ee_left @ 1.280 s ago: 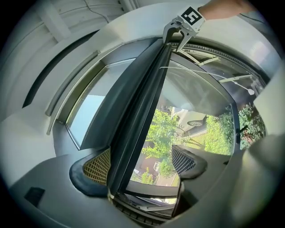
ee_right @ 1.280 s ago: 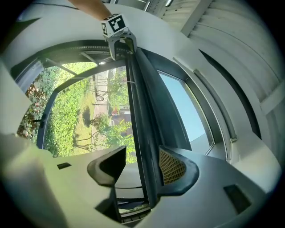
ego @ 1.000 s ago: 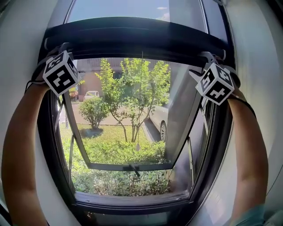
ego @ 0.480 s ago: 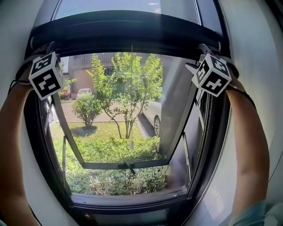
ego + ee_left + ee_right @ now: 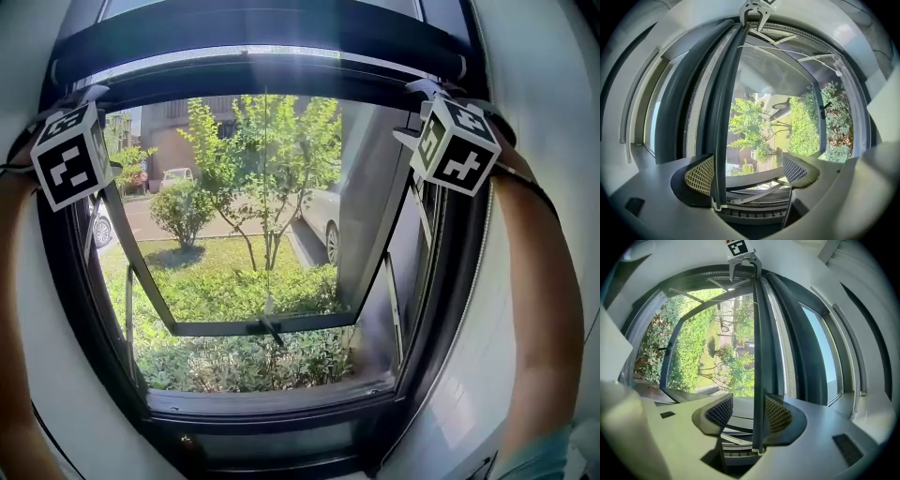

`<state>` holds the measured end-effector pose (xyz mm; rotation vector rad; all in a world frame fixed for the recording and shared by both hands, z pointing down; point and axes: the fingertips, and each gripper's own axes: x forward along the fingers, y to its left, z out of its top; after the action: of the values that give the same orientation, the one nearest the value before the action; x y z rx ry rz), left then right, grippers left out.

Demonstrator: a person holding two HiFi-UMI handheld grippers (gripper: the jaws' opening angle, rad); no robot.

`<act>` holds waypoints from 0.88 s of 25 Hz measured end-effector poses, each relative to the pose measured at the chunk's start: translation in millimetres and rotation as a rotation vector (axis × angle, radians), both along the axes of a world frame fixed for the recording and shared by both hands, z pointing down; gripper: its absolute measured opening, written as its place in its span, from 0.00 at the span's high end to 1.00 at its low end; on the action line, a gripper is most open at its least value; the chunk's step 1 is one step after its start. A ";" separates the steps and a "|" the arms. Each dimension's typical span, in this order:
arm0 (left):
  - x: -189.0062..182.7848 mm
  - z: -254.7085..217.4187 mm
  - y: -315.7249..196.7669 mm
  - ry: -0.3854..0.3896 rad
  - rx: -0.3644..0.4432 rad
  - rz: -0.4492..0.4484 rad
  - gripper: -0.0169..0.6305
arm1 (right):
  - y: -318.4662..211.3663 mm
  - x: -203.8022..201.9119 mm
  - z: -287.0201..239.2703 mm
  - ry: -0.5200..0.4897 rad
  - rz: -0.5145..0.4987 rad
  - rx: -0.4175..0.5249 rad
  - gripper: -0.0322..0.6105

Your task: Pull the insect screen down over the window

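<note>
both your left tool (image 5: pixel 750 171) and right tool (image 5: pixel 748 413) stand apart astride the long dark screen bar (image 5: pixel 262 80), left just widening; bar runs left-right.

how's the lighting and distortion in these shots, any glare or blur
Head view: fisheye bows the window frame; the sunlit garden is bright, the frame dark against it. Left gripper view: round black vignette, the pull bar backlit, sharp. Right gripper view: same vignette, no blur.

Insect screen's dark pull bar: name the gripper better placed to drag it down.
Right gripper, probably: the dark pull bar sits between its narrower jaws. Left gripper's jaws, also round it, have just been opening.
</note>
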<state>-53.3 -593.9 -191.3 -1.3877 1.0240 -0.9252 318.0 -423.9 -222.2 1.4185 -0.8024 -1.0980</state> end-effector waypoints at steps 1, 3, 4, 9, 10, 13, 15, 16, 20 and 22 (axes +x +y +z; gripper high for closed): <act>-0.4 9.1 2.8 -0.013 -0.011 0.002 0.28 | 0.0 -0.3 9.9 -0.006 0.001 -0.026 0.62; -1.1 26.7 7.5 -0.035 -0.046 0.008 0.28 | 0.4 -0.9 27.4 -0.017 0.006 -0.077 0.62; -1.2 33.7 9.4 -0.045 -0.061 0.008 0.28 | 1.4 -0.7 35.0 -0.024 0.009 -0.101 0.62; 0.0 72.3 14.6 -0.097 -0.107 0.006 0.28 | 7.7 1.0 79.4 -0.061 0.025 -0.214 0.62; -0.4 80.1 15.5 -0.105 -0.107 0.007 0.28 | 8.0 0.9 89.9 -0.063 0.028 -0.238 0.62; -2.4 106.3 18.8 -0.131 -0.134 0.005 0.28 | 10.7 1.8 117.5 -0.062 0.044 -0.295 0.62; -5.8 128.8 20.7 -0.159 -0.169 -0.009 0.28 | 11.7 2.0 137.2 -0.062 0.055 -0.333 0.62; -5.5 139.1 22.0 -0.174 -0.177 -0.006 0.28 | 11.7 2.0 148.5 -0.060 0.061 -0.354 0.62; -3.9 176.2 25.0 -0.221 -0.200 0.006 0.28 | 13.6 1.5 187.9 -0.059 0.071 -0.413 0.62; -5.4 191.9 26.5 -0.241 -0.216 0.005 0.28 | 15.0 -0.3 201.1 -0.060 0.068 -0.424 0.62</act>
<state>-58.7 -567.4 0.6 -1.4129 0.7554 -1.1950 317.7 -408.8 -21.1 1.1141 -0.9578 -0.7789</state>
